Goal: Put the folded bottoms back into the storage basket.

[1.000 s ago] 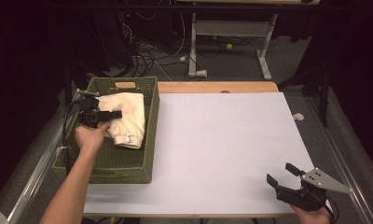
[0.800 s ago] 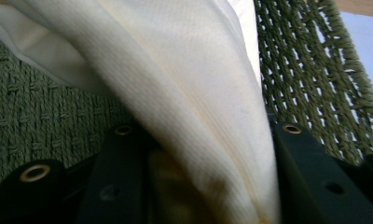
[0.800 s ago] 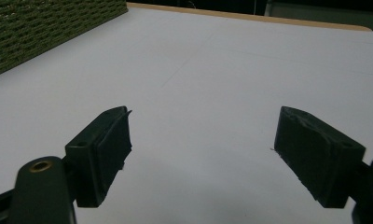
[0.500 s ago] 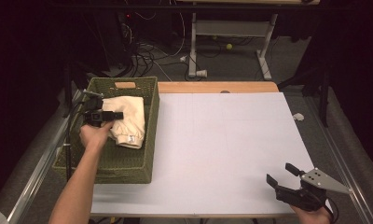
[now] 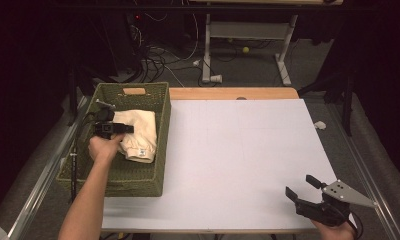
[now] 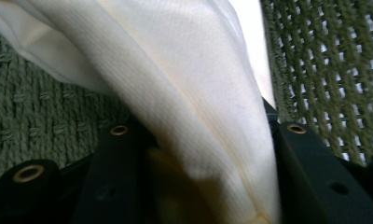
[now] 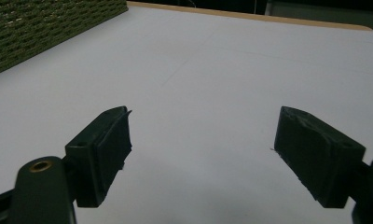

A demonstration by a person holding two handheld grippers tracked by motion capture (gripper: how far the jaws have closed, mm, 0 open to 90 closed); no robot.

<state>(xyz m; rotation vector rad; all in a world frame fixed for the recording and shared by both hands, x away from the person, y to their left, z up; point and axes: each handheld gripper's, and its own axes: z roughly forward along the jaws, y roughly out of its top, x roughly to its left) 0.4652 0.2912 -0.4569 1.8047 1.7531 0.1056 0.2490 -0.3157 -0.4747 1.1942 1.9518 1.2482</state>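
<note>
A cream folded cloth (image 5: 140,132) lies in the green woven basket (image 5: 163,150) at the table's left. My left gripper (image 5: 130,129) is inside the basket, pointing right, its tips over the cloth's left edge. In the left gripper view a thick fold of the cloth (image 6: 189,70) fills the wide gap between the two jaws of my left gripper (image 6: 208,140), which stands open around it. My right gripper (image 5: 299,185) hovers low over the white table (image 5: 238,150) near the front right corner, open, with nothing between its fingers (image 7: 105,149).
The basket's woven wall (image 7: 44,28) stands far left of the right gripper. A bare wooden strip (image 5: 228,93) borders the table's far edge. Cables and a desk frame (image 5: 248,35) stand on the floor beyond. A small white scrap (image 5: 320,125) lies past the right edge.
My left gripper has slid a little to the right and down onto the cloth inside the basket. The right gripper has stayed put.
</note>
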